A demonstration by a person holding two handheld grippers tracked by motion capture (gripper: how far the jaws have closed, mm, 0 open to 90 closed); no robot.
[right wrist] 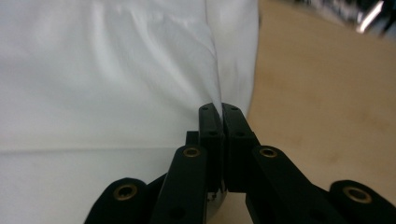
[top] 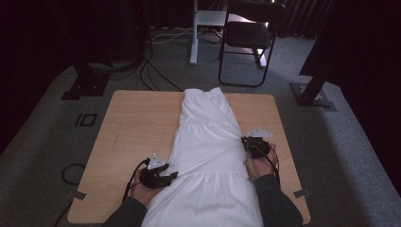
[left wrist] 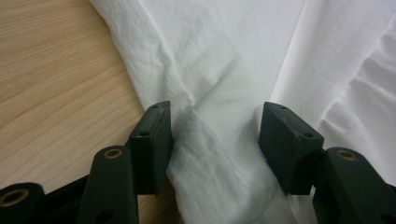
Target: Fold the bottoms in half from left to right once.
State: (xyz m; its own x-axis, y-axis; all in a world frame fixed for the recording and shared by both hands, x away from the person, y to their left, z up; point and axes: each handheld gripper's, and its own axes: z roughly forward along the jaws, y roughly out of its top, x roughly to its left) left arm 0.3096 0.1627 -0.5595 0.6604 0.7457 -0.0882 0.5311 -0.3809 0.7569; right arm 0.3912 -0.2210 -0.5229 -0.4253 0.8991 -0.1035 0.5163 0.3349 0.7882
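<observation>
White dress is lying lengthwise down the middle of the wooden table, narrow end toward the far edge, wide end running off the near edge between the person's forearms.

High view: left gripper is sitting at the dress's left edge near the person, right gripper at the dress's right edge a bit farther up. Jaw gaps are too small to read from here. This view is also giving the room: grey carpet, a black chair well beyond the table, cables on the floor.

Left gripper view: left gripper is standing wide apart, jaws straddling a creased fold of the dress, not pinching. Cloth edge is running diagonally, with bare table just beside it on the left.

Right gripper view: right gripper is clamped tight, jaws pressed together on the dress's side edge, a thin ridge of cloth rising from the tips. Bare table is on the right.

Open room: broad bare wood on both sides of the dress, more on the left. Right gripper is sitting nearer the table's right edge than the left gripper to its own. Far corners are bare.
</observation>
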